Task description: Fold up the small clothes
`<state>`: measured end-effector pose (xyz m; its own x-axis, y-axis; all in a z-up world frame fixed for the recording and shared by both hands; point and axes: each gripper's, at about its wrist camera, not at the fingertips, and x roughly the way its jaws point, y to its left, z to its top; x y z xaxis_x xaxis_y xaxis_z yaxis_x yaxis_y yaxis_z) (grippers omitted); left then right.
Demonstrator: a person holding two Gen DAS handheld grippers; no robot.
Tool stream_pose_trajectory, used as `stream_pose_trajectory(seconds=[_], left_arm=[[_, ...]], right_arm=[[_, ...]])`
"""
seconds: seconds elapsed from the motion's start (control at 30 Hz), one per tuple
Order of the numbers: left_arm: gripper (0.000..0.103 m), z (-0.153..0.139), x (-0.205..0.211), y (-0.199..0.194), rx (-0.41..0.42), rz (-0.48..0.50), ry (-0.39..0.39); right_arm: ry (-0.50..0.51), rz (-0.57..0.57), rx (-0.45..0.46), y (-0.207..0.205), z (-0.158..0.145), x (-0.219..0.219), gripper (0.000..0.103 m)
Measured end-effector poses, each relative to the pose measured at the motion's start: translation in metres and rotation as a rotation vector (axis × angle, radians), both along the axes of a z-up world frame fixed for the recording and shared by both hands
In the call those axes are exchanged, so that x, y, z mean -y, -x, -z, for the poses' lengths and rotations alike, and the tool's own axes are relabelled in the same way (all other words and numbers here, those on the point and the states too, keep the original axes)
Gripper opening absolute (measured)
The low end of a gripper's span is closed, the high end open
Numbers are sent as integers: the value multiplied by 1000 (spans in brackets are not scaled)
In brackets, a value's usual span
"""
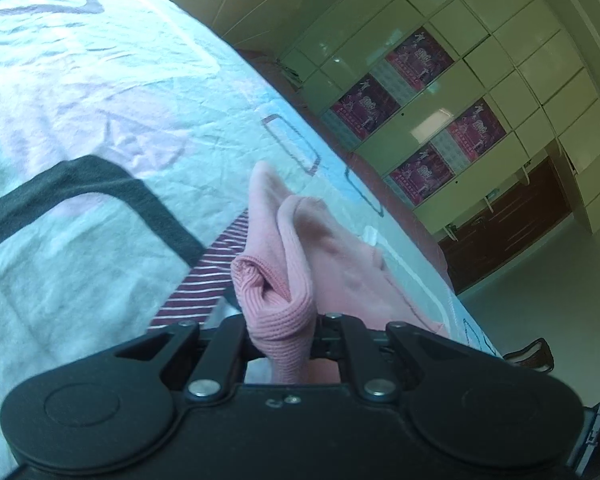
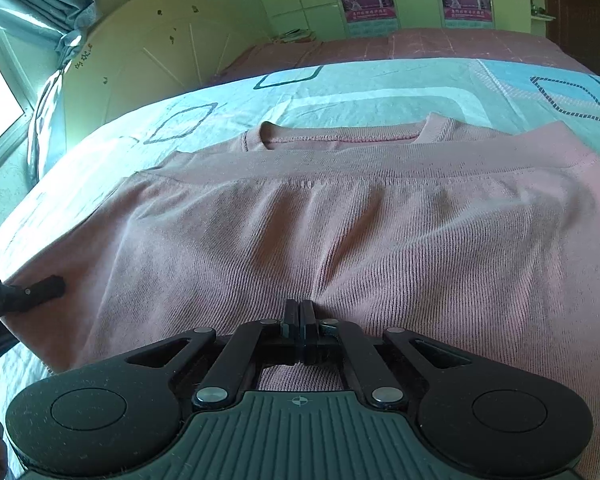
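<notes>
A pink ribbed shirt [image 2: 340, 220] lies spread on the bed, its collar [image 2: 340, 136] at the far side. My right gripper [image 2: 300, 314] is shut on a pinch of the near part of this shirt, and the cloth puckers toward its fingers. In the left wrist view my left gripper [image 1: 284, 332] is shut on a bunched fold of the pink shirt [image 1: 284, 280], which hides the fingertips. The left gripper [image 2: 40, 288] also shows at the left edge of the right wrist view, holding the shirt's left side.
A maroon-and-white striped garment [image 1: 204, 284] and a white cloth with a dark grey band [image 1: 80, 184] lie beside the shirt. The light blue patterned bedsheet [image 2: 340, 88] covers the bed. Wardrobe doors with posters [image 1: 420, 60] stand beyond the bed edge; a headboard [image 2: 152, 52] is far left.
</notes>
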<state>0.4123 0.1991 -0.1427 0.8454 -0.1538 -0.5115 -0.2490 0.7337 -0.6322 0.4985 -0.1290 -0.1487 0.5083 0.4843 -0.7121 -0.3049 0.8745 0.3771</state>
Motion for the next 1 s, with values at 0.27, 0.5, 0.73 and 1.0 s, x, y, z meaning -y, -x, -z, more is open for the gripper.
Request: stream_pose_trajectory(seconds=[0.27,0.5,0.73,1.0], left_arm=[[7,-78,130,-22,90,225,-228],[42,-54,302,-62,-41,614,-362],[47,-38,329,-42,-55,738,-370],[44,-48,224,-76,-112,446,-466]], right_arm=[[-180,141,100,25,-29,110,0],[-267,297,87,37,-36,236,0],[-344,327,78,51,-37,289,67],[-416,187,1,28,-17,243,49]])
